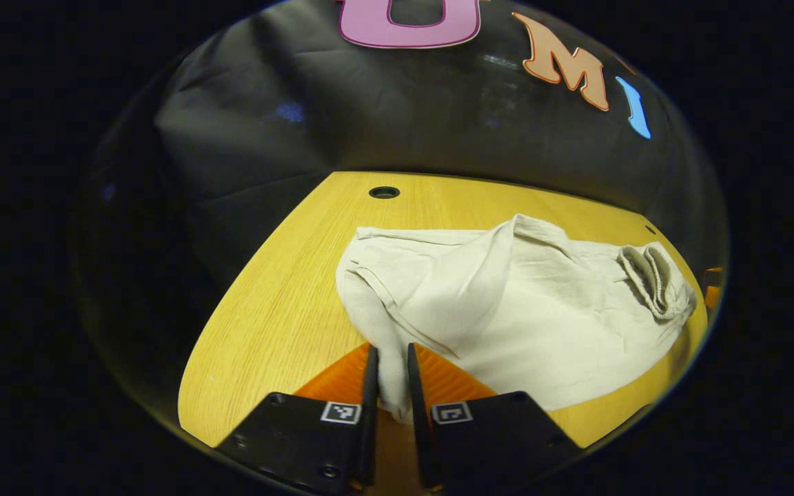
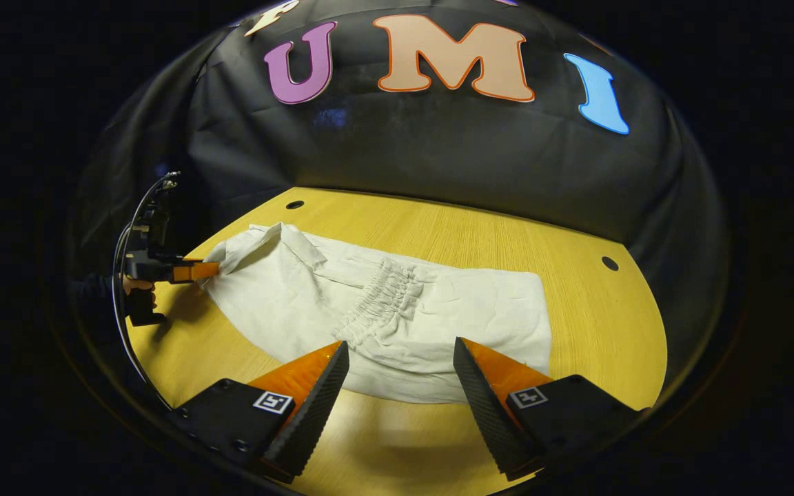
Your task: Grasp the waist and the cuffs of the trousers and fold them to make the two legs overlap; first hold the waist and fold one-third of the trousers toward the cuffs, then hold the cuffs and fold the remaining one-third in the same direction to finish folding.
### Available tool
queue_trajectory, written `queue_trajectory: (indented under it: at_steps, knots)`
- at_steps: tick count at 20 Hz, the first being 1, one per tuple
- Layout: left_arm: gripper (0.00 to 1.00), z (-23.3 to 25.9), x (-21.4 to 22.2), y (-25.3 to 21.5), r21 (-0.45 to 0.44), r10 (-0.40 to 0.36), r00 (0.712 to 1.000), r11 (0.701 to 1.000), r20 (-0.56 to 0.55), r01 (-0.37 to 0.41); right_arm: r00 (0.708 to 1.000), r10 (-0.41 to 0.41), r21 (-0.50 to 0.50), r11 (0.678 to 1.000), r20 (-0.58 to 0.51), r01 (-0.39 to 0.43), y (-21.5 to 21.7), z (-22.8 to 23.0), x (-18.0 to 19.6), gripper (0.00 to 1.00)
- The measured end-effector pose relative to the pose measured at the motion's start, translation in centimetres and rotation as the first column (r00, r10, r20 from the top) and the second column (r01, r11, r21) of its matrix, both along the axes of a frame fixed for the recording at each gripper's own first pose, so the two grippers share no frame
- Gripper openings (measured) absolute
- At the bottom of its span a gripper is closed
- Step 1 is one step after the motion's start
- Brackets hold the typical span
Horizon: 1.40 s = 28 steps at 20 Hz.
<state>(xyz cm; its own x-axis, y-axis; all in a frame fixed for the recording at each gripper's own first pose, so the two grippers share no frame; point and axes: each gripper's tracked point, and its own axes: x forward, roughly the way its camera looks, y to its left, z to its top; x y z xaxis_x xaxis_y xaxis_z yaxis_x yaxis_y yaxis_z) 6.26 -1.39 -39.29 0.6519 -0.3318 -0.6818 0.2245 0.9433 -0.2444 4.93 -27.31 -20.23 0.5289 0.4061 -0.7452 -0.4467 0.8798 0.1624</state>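
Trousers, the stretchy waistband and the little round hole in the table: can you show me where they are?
trousers (image 1: 507, 310), left gripper view, on the flat cloth in the middle.
waistband (image 2: 380, 296), right gripper view, on the gathered elastic.
hole (image 1: 384, 192), left gripper view, on its dark centre, in the table (image 1: 266, 324).

- A wooden table (image 1: 280, 303) with a pale yellow grain lies under and ahead of the jaws in both views (image 2: 576, 324)
- A round hole (image 1: 384, 192) sits in the tabletop at its far edge, ahead of the jaws and slightly left in the left gripper view
- A second small hole (image 2: 609, 263) sits ahead and to the right of the jaws in the right gripper view
- Black cloth wall (image 2: 438, 158) rises behind the table's far edge, wrinkled and faintly shiny
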Motion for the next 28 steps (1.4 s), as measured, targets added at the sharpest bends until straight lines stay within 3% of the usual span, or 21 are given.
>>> queue_trajectory:
  at_steps: [1, 3, 7, 13, 15, 17, 20, 21, 28]
  knots:
    - [0.07, 0.0, 0.1, 0.0, -0.003, 0.015, 1.0, 1.0, -0.008, -0.015, 1.0, -0.002, 0.002, 1.0, 0.0, 0.002, -0.3, 0.0, 0.1, 0.98]
    - [0.0, 0.2, 0.3, 0.1, -0.028, 0.06, 0.998, 0.998, -0.03, -0.061, 1.0, -0.004, 0.008, 1.0, 0.004, 0.004, -1.0, 0.2, 0.3, 0.98]
    - [0.0, 2.2, 0.8, 0.2, -0.096, 0.148, 0.988, 0.984, -0.038, -0.151, 1.0, -0.006, 0.009, 1.0, 0.019, 0.006, -2.8, 0.8, 0.7, 0.98]
    - [0.0, 8.6, 1.3, -1.9, -0.078, 0.1, 0.991, 0.993, 0.087, -0.093, 0.999, -0.014, 0.037, 0.999, 0.031, 0.013, -4.9, 1.2, 1.2, 0.98]
    - [0.0, 11.1, 1.8, -3.7, -0.092, 0.088, 0.988, 0.993, 0.126, -0.077, 0.999, -0.011, 0.044, 0.999, 0.037, 0.009, -5.7, 1.3, 1.3, 0.94]
    - [0.0, 13.6, 2.4, -5.4, -0.11, 0.079, 0.984, 0.992, 0.161, -0.061, 0.999, -0.013, 0.052, 0.999, 0.04, 0.011, -6.5, 1.2, 1.3, 0.98]
    - [0.0, 17.3, 3.0, -8.2, -0.128, 0.056, 0.973, 0.991, 0.222, -0.028, 0.999, -0.022, 0.063, 0.998, 0.034, 0.02, -8.1, 0.9, 1.3, 0.94]
    - [0.0, 18.3, 3.1, -9.1, -0.13, 0.047, 0.97, 0.991, 0.237, -0.016, 0.999, -0.025, 0.066, 0.998, 0.032, 0.023, -8.7, 0.8, 1.3, 0.98]
    - [0.0, 24.0, 3.0, -17.4, -0.161, -0.028, 0.95, 0.984, 0.311, 0.081, 0.997, -0.067, 0.087, 0.994, 0.033, 0.064, -13.1, 0.7, 1.7, 0.98]
